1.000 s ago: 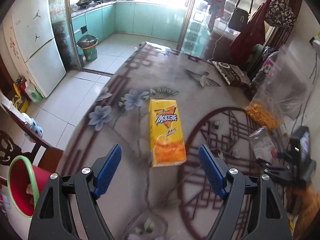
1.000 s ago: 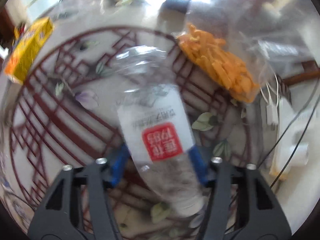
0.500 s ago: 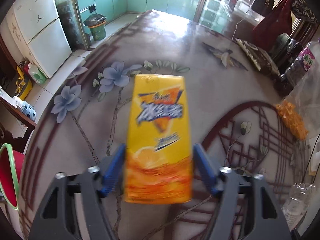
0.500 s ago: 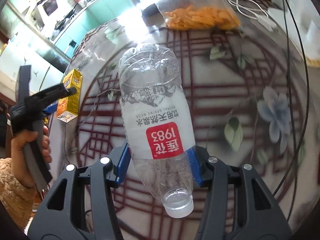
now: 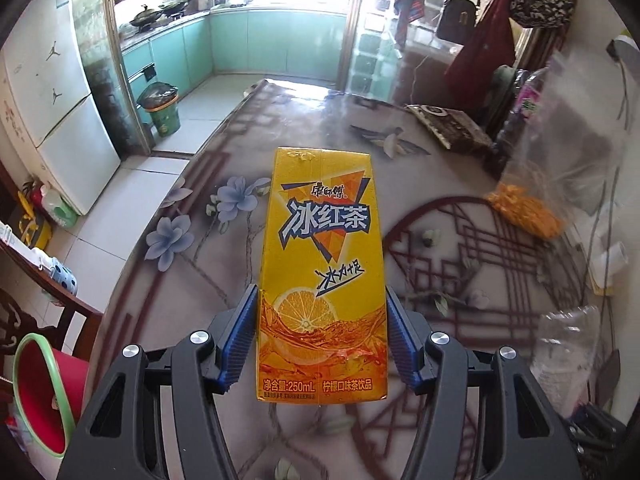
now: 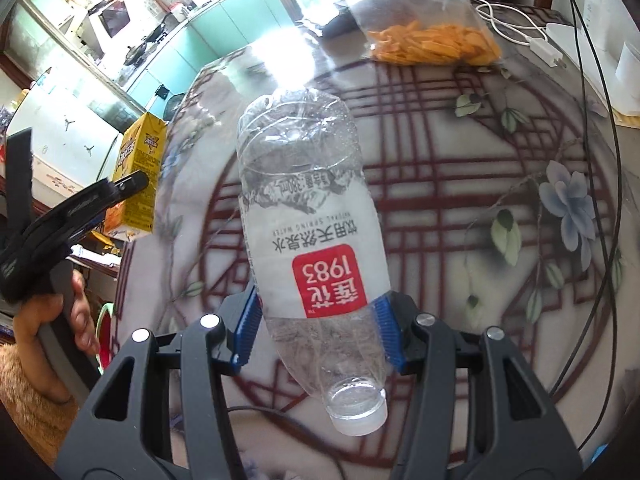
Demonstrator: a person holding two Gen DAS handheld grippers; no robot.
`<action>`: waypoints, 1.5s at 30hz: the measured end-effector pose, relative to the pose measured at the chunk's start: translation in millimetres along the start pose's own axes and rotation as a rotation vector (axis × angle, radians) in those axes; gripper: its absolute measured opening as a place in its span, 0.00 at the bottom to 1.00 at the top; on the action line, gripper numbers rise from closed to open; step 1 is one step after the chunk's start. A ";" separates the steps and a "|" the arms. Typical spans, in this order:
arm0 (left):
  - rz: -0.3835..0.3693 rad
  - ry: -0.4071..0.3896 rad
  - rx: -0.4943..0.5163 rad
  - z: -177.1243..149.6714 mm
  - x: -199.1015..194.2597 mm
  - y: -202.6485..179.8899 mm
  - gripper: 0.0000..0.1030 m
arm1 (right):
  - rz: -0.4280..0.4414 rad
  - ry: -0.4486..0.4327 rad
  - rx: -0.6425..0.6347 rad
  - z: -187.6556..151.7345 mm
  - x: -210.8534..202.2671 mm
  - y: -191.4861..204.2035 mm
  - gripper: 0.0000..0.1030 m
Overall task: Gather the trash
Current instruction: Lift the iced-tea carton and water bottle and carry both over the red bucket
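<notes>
Yellow cardboard fills the middle of the left wrist view: a drink carton (image 5: 322,280) is pinched by its lower half between the blue pads of the left gripper (image 5: 320,336), which press flat on its two narrow sides at a middling spread. The carton is lifted clear of the table (image 5: 240,292), top pointing away from the camera. Its front reads 康师傅 above large 冰红茶, with a lemon slice printed lower down, then 净含量:250mL and 柠檬口味茶饮品 along the bottom edge.

The right gripper (image 6: 318,330) clamps a clear, crumpled plastic bottle (image 6: 308,216) near its neck end, also at a middling spread, the pads dug into the soft plastic. The bottle hangs over the table's red lattice circle, its white cap (image 6: 358,418) toward the camera and its base away. The white label shows upside down: a red square with 莲花 1983, then 饮用天然泉水, NATURAL SPRING WATER, and a volume marking that looks like 380mL.

In the right wrist view the carton and the left gripper sit beyond the table's left edge, with the person's hand (image 6: 52,320) on the handle. A clear bag of orange snack pieces (image 6: 434,42) lies at the table's far edge.
</notes>
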State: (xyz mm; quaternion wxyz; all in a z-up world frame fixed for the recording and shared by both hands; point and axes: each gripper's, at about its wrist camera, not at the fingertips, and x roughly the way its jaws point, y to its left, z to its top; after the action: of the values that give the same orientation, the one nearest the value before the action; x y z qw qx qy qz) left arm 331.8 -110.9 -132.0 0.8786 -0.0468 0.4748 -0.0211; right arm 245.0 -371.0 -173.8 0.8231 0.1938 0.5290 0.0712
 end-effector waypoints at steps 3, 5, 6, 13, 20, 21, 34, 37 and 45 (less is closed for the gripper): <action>-0.022 0.013 -0.011 -17.1 -18.3 8.9 0.55 | 0.005 0.004 -0.014 -9.1 -4.6 11.6 0.49; -0.033 0.017 -0.033 -30.2 -28.9 16.6 0.55 | 0.008 0.005 -0.019 -13.5 -6.5 17.3 0.48; -0.037 0.022 -0.038 -37.4 -32.8 20.0 0.55 | 0.011 0.006 -0.020 -15.6 -7.7 20.4 0.49; -0.054 0.055 -0.053 -79.8 -65.0 45.4 0.55 | -0.010 -0.048 -0.074 -26.2 -27.8 48.4 0.48; -0.045 0.022 -0.075 -104.0 -96.0 72.4 0.55 | -0.026 -0.101 -0.172 -38.6 -46.7 88.0 0.49; -0.042 0.016 -0.079 -105.9 -99.0 75.6 0.55 | -0.023 -0.103 -0.181 -40.6 -48.2 92.5 0.49; -0.005 0.000 -0.156 -129.3 -121.6 131.7 0.56 | 0.018 -0.081 -0.311 -64.1 -39.0 159.7 0.49; -0.003 -0.010 -0.178 -133.0 -126.6 148.0 0.56 | 0.022 -0.069 -0.339 -70.0 -33.2 176.7 0.49; -0.055 -0.005 -0.158 -133.0 -127.9 192.1 0.56 | -0.015 -0.086 -0.335 -85.2 -27.9 219.9 0.49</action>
State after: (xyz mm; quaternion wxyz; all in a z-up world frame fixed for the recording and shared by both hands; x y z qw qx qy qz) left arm 149.1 82.3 -117.6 0.8725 -0.1291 0.4712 -0.0075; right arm 175.8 -158.0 -94.6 0.8663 0.0527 0.4753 0.1441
